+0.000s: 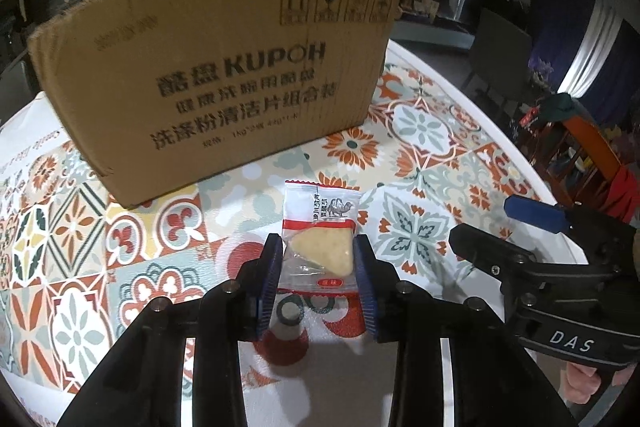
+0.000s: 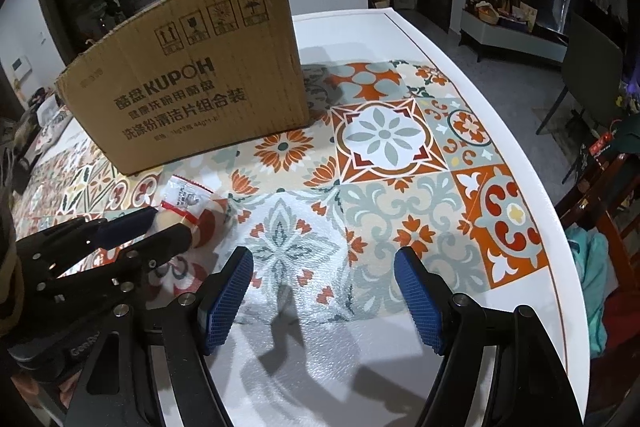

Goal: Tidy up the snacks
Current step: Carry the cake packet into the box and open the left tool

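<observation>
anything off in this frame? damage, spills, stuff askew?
Nothing spilled or damaged. The snack packet sits squarely between the left gripper pads, wrapper intact. The cardboard box stands upright on the table; the right gripper is open and holds nothing.

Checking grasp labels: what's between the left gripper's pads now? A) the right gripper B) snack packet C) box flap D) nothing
B: the left gripper has its blue pads pressed on both sides of the snack packet; the box stands behind it, and the right gripper is open and holds nothing.
</observation>
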Demonstrator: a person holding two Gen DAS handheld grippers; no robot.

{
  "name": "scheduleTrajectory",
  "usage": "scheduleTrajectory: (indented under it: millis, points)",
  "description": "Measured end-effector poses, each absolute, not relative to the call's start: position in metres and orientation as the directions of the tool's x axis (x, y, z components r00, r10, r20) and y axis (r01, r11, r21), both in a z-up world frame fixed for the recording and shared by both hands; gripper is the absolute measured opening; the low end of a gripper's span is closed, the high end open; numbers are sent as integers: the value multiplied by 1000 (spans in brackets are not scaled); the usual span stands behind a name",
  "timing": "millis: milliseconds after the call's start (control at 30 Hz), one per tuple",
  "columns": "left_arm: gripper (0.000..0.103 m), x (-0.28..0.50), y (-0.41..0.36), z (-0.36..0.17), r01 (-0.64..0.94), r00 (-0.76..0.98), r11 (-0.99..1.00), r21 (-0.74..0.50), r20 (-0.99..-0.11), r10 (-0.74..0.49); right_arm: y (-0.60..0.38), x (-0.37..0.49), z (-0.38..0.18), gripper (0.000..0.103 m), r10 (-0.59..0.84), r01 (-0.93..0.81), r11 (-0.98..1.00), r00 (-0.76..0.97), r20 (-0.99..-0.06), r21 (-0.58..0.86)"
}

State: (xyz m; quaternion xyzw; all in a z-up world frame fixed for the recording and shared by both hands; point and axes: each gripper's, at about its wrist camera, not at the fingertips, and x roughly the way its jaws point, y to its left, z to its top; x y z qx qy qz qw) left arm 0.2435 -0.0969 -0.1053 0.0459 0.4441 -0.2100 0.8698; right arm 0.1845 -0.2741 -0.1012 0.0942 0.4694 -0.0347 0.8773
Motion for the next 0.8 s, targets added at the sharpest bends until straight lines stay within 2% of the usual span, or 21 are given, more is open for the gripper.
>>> scheduleTrajectory:
  millis: [800]
  points:
    - [35, 214, -53, -21, 338, 672, 935, -103, -669, -317, -243, 180, -30, 74, 13, 87, 992, 654, -756, 92]
